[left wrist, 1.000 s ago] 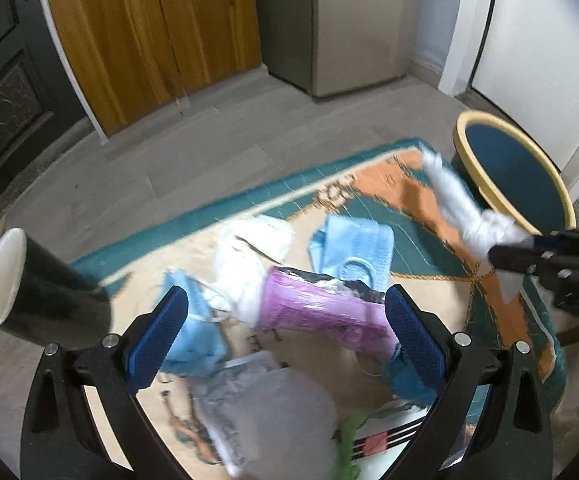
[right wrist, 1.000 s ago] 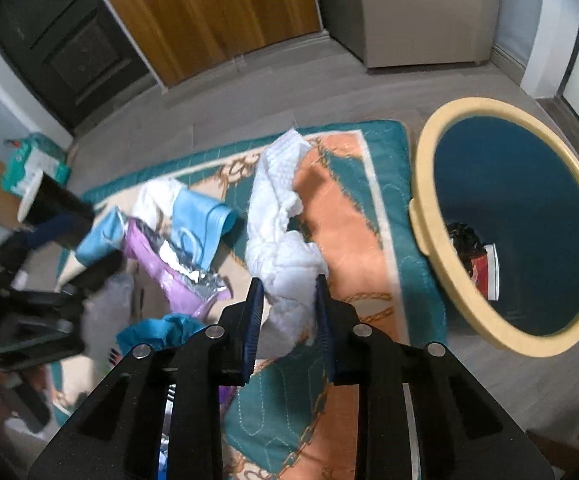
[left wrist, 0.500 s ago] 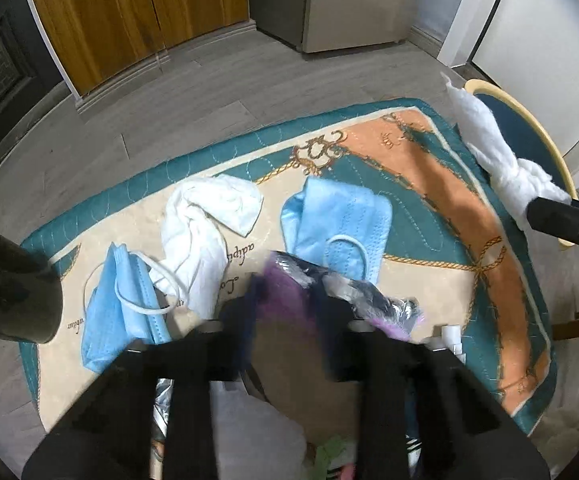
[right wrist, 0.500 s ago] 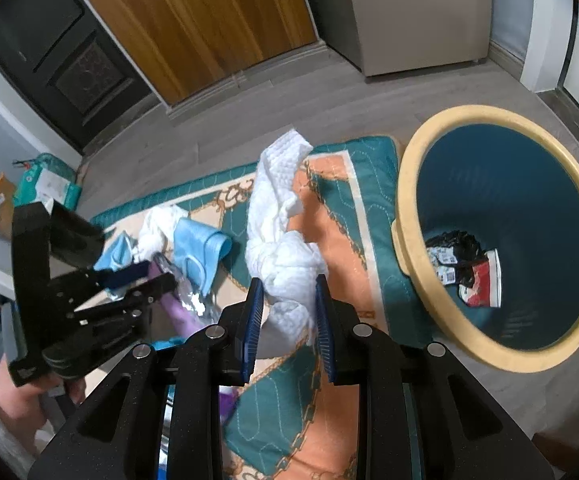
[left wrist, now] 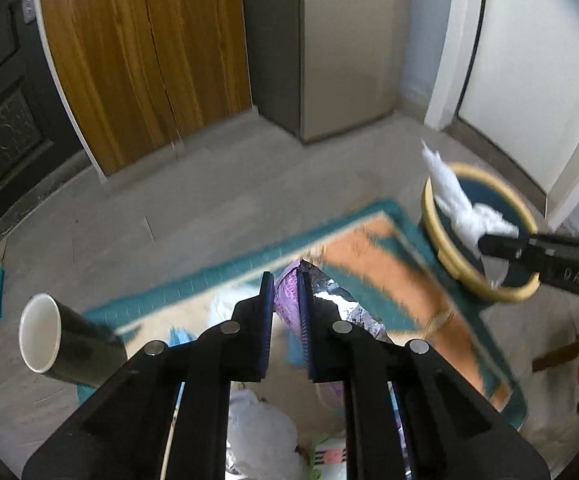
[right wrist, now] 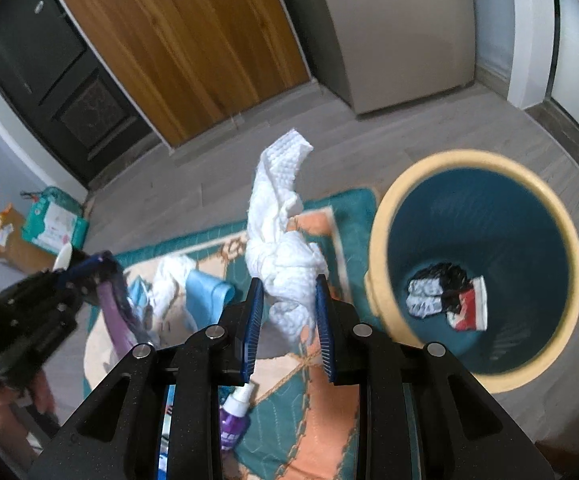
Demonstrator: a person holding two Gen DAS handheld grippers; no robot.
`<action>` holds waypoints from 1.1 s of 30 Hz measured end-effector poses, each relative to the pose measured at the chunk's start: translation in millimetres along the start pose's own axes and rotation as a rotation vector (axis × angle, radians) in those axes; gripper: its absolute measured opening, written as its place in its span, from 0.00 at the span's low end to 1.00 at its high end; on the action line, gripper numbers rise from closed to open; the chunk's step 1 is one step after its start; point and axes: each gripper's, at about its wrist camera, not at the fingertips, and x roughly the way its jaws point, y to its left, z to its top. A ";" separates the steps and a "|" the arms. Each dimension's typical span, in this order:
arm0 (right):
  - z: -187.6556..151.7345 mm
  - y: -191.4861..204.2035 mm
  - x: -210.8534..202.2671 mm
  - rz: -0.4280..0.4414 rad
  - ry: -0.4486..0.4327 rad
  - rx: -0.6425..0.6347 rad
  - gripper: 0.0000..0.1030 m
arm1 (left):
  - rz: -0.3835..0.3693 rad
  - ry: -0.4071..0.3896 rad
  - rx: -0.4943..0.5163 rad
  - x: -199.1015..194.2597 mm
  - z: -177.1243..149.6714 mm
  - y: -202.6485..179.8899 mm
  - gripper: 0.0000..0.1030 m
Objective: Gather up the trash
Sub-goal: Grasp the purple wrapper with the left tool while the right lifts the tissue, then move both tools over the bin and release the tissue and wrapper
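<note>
My left gripper (left wrist: pixel 286 320) is shut on a purple foil wrapper (left wrist: pixel 289 300) and holds it above the rug; it also shows in the right wrist view (right wrist: pixel 115 316). My right gripper (right wrist: pixel 289 320) is shut on a crumpled white paper towel (right wrist: pixel 285 256), lifted left of the blue bin with a yellow rim (right wrist: pixel 373 240). In the left wrist view the towel (left wrist: pixel 461 204) hangs over the bin (left wrist: pixel 441 248). The bin holds black, white and red wrappers (right wrist: pixel 445 296).
On the patterned rug (right wrist: pixel 313 432) lie blue face masks (right wrist: pixel 205 292), a white tissue (right wrist: pixel 169 280), a purple tube (right wrist: pixel 233 420) and a clear bag (left wrist: pixel 261 436). A black paper cup (left wrist: pixel 69 344) sits left. Wooden doors (left wrist: pixel 145 52) stand behind.
My left gripper closed on the purple wrapper and lifted it off the rug. My right gripper carried the paper towel up and toward the bin.
</note>
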 end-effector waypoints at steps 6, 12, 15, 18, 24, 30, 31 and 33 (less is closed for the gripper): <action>14.7 -29.2 -25.5 -0.026 -0.048 0.036 0.26 | -0.010 -0.050 0.007 -2.9 21.0 -22.4 0.11; 31.8 -74.5 -58.0 -0.133 -0.086 0.028 0.26 | -0.056 -0.062 0.091 12.3 33.6 -78.7 0.11; 34.0 -105.8 -65.8 -0.162 -0.102 0.092 0.26 | -0.084 -0.058 0.118 23.6 39.5 -105.4 0.11; 31.9 -134.4 -62.5 -0.195 -0.091 0.161 0.26 | -0.117 -0.050 0.134 35.3 44.1 -130.4 0.11; 16.2 -172.7 -26.6 -0.225 0.040 0.246 0.26 | -0.166 -0.054 0.164 54.8 49.8 -174.5 0.11; 0.3 -193.4 -7.1 -0.216 0.124 0.282 0.26 | -0.176 -0.025 0.173 86.2 46.1 -203.8 0.11; -0.3 -194.2 -5.4 -0.217 0.131 0.277 0.26 | -0.170 -0.020 0.183 90.9 45.2 -209.0 0.12; 0.3 -194.4 -5.6 -0.222 0.135 0.267 0.26 | -0.163 -0.022 0.200 94.9 44.2 -215.4 0.12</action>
